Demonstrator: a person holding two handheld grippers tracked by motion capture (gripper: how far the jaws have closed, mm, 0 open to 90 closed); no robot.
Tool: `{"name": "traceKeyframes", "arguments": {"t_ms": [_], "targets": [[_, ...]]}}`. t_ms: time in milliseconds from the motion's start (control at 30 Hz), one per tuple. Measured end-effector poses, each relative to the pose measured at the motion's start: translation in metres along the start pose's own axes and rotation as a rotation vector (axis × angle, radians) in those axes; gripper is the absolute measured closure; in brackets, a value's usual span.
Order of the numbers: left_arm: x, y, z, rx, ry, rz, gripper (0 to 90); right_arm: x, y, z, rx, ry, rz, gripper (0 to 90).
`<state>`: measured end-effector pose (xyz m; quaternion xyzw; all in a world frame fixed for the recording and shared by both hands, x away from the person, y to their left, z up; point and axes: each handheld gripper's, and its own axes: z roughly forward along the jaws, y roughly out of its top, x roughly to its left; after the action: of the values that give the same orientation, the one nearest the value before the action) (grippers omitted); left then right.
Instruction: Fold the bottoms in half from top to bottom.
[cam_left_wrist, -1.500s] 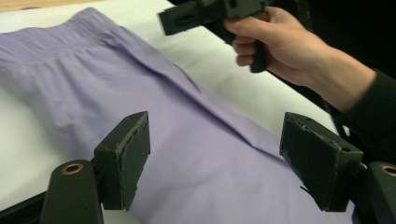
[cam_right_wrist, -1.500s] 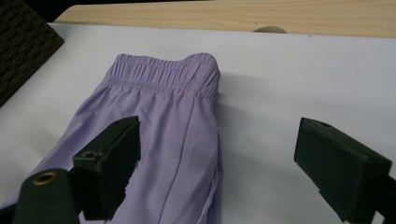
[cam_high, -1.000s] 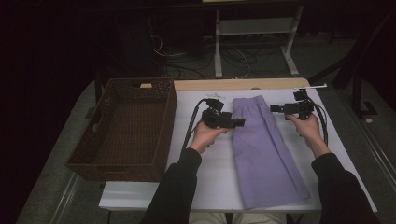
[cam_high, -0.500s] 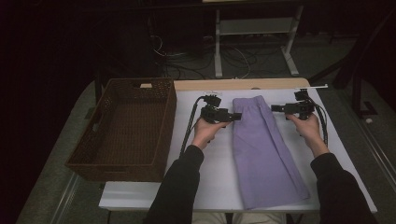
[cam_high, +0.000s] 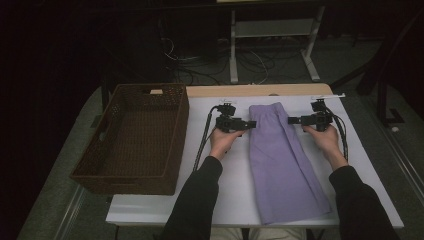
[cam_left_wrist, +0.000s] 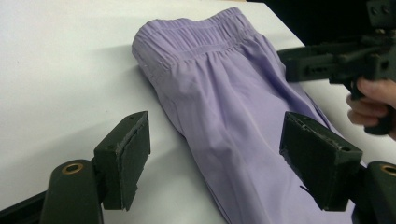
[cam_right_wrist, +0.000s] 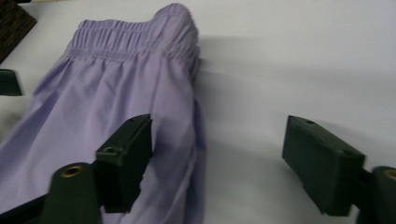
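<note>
Purple garment (cam_high: 280, 150), both grippers' fingers (cam_left_wrist: 126, 158) open

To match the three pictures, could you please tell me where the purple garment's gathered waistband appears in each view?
High view: the waistband is at the garment's far end, between the two grippers.
Left gripper view: top centre, beyond the jaws.
Right gripper view: upper left, above the left jaw.
Shared landmark: the white table, bare beside the cloth in all three.
</note>
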<state>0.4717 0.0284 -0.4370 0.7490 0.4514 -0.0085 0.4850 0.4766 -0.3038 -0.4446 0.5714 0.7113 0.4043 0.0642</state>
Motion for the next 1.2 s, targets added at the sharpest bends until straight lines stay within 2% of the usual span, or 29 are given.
{"name": "traceKeyframes", "arguments": {"t_ms": [133, 300, 500, 867, 1200], "targets": [[0.004, -0.002, 0.009, -0.010, 0.004, -0.035, 24.8, 0.007, 0.000, 0.003, 0.011, 0.031, -0.012, 32.8], [0.006, -0.003, 0.016, 0.004, 0.018, -0.034, 25.6, 0.012, 0.000, 0.005, 0.035, 0.034, -0.028, 38.6], [0.008, -0.005, 0.020, 0.006, 0.026, -0.044, 26.6, 0.011, -0.001, 0.007, 0.045, 0.047, -0.027, 43.0], [0.007, -0.009, 0.026, 0.023, 0.012, -0.046, 27.3, 0.012, -0.003, 0.014, 0.067, 0.061, -0.027, 44.4], [0.007, -0.009, 0.027, 0.013, 0.010, -0.062, 28.4, 0.018, -0.003, 0.016, 0.083, 0.033, -0.064, 41.4]]}}
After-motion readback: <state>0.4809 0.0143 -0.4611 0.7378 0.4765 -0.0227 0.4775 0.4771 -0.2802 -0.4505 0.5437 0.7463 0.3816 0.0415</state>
